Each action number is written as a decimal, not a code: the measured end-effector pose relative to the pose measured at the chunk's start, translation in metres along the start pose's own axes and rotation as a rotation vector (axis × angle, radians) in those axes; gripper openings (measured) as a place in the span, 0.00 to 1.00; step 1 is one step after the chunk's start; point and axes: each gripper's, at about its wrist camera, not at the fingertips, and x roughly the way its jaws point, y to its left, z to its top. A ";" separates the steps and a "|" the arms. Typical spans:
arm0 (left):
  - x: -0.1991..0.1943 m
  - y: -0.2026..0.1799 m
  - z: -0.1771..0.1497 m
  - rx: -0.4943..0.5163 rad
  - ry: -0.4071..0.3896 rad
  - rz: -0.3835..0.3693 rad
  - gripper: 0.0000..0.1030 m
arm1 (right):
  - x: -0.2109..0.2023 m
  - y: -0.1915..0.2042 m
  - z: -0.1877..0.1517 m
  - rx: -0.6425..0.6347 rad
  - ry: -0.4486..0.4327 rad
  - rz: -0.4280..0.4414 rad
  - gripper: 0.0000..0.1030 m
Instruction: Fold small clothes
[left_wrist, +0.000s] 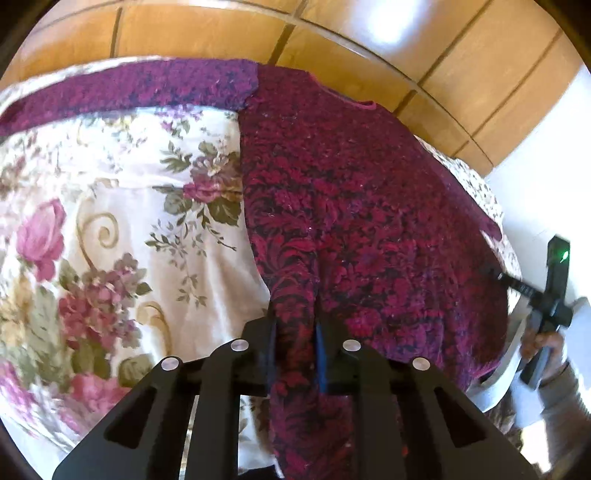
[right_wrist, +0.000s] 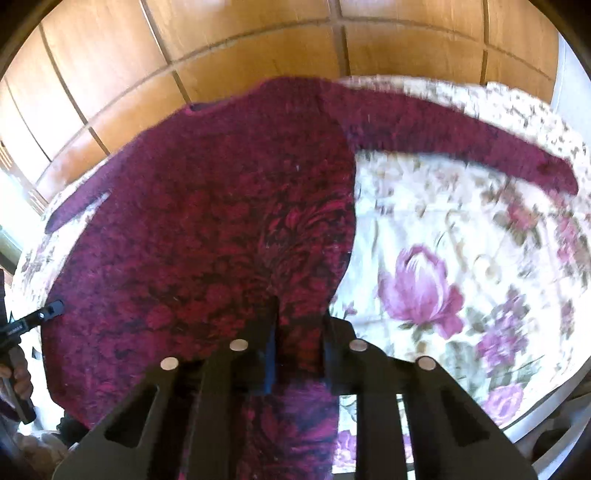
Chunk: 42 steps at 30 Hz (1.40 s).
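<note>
Wooden panelling (left_wrist: 207, 33) with dark seams fills the background above a round worktop covered by a cream cloth (left_wrist: 110, 221) printed with pink and purple flowers. Spread flat across this cloth lies a dark red and purple patterned sweater (left_wrist: 351, 206), its neckline toward the panelling and its hem toward the cameras.

On the left side, in the left wrist view, one sleeve (left_wrist: 129, 92) stretches out sideways along the far edge of the worktop. Just below, the left hand-held gripper (left_wrist: 295, 350) is clamped narrowly on the sweater's hem near its left corner, with a fold of fabric bunched between the two black fingers and hanging down beneath them. Far right in that view, the other tool appears at the sweater's opposite edge, held by a hand (left_wrist: 546, 343) in a grey sleeve.

In the right wrist view, the right hand-held gripper (right_wrist: 299, 350) is likewise closed narrowly on the hem near the sweater's right corner, fabric pinched between its fingers and trailing below. To its right the other sleeve (right_wrist: 461, 136) reaches out across the cloth toward the worktop's rim (right_wrist: 546, 410). This view is slightly blurred.
</note>
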 end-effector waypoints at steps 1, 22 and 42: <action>0.001 -0.002 -0.001 0.010 0.007 0.010 0.15 | 0.000 0.000 -0.001 -0.010 0.004 -0.012 0.16; 0.057 -0.067 0.092 0.077 -0.116 0.027 0.48 | 0.017 -0.122 0.030 0.454 -0.091 -0.090 0.71; 0.138 -0.091 0.125 0.137 -0.071 0.087 0.63 | 0.041 -0.320 0.095 0.933 -0.223 -0.325 0.24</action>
